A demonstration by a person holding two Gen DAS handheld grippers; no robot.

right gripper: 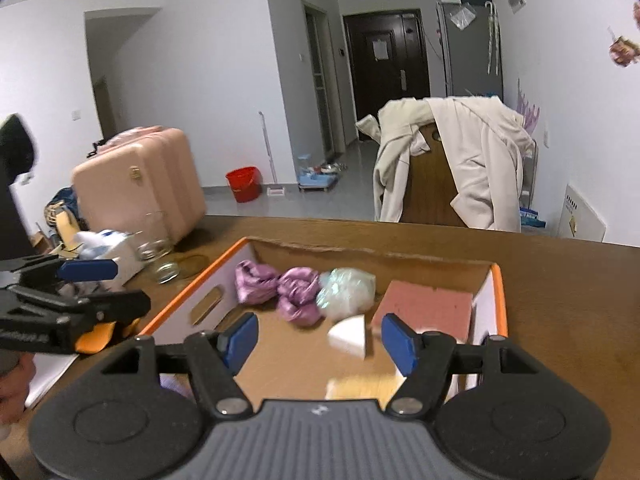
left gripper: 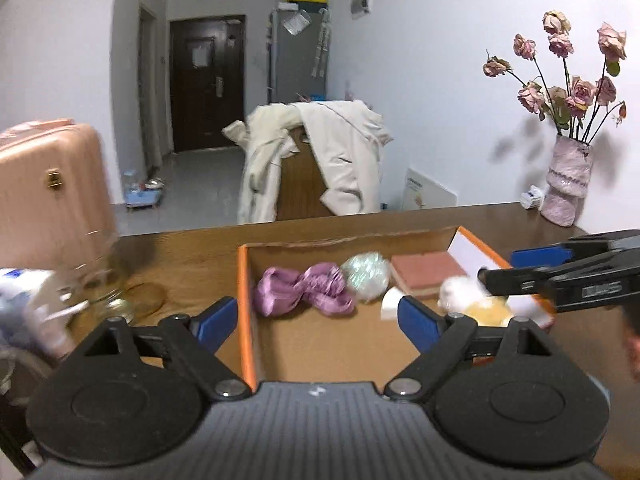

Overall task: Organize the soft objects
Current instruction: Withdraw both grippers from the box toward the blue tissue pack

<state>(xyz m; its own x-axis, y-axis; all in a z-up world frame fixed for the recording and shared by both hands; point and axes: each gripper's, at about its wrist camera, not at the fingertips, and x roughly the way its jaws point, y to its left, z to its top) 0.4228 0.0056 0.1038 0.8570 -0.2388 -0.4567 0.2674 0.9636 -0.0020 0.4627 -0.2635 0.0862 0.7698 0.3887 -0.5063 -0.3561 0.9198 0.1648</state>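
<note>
Both grippers empty over the box.

Left gripper and right gripper hang with jaws spread, nothing between. Purple cloth lies bunched on the cardboard box floor: light, limp; pinch a raised fold.

Your right gripper hangs over the orange-rimmed box, jaws apart and empty.
Inside you see purple cloth, a pale crinkly ball, a pink block and a white wedge; the left gripper sits left, above the bench.
</note>
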